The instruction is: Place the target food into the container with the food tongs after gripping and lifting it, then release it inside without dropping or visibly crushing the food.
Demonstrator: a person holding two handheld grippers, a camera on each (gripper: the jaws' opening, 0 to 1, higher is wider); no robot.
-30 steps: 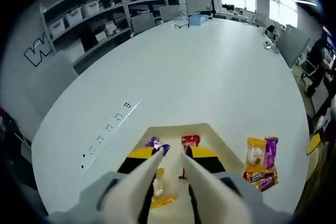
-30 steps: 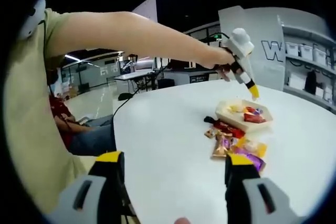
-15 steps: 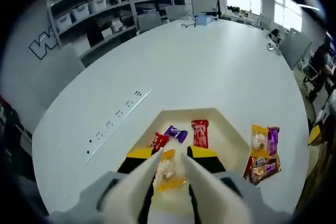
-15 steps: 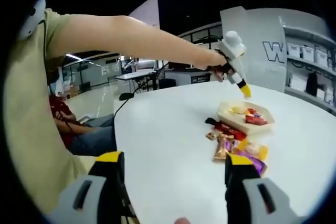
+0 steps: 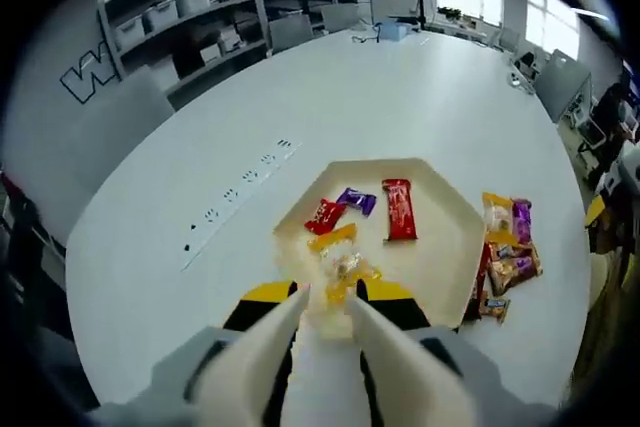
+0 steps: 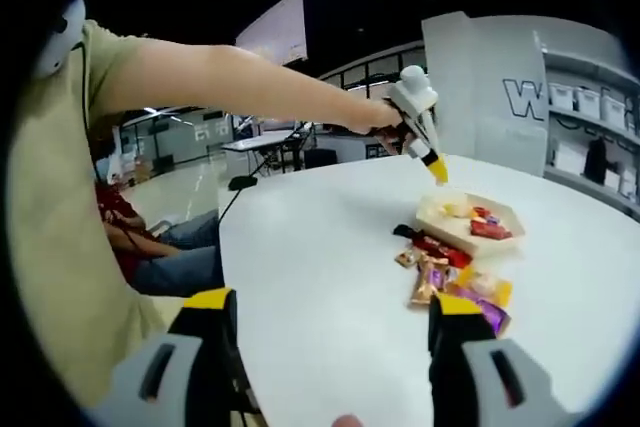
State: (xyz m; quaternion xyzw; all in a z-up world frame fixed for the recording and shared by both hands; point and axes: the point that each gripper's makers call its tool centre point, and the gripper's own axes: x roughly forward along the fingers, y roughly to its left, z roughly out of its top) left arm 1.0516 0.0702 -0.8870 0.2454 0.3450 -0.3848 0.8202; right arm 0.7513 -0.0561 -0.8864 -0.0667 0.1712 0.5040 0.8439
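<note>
A cream hexagonal tray point(image 5: 441, 278) lies on the white table. It holds two red snacks point(image 5: 399, 210), a purple one point(image 5: 357, 199) and yellow packets point(image 5: 345, 265) near its close edge. My left gripper point(image 5: 328, 299) hovers above that close edge, its jaws narrowly open with nothing between them. In the right gripper view the left gripper point(image 6: 433, 165) hangs over the table just short of the tray point(image 6: 436, 217), held by a person's arm. My right gripper point(image 6: 325, 322) stays low at the table's near side, jaws wide open and empty.
A pile of loose wrapped snacks point(image 5: 505, 247) lies beside the tray, also seen as a pile point(image 6: 450, 272) in front of it. A power strip line point(image 5: 240, 197) runs left of the tray. Shelves with bins point(image 5: 190, 17) and chairs ring the table.
My left gripper has lifted and drawn back from the tray, leaving the yellow packet lying inside. The right gripper has stayed still.
</note>
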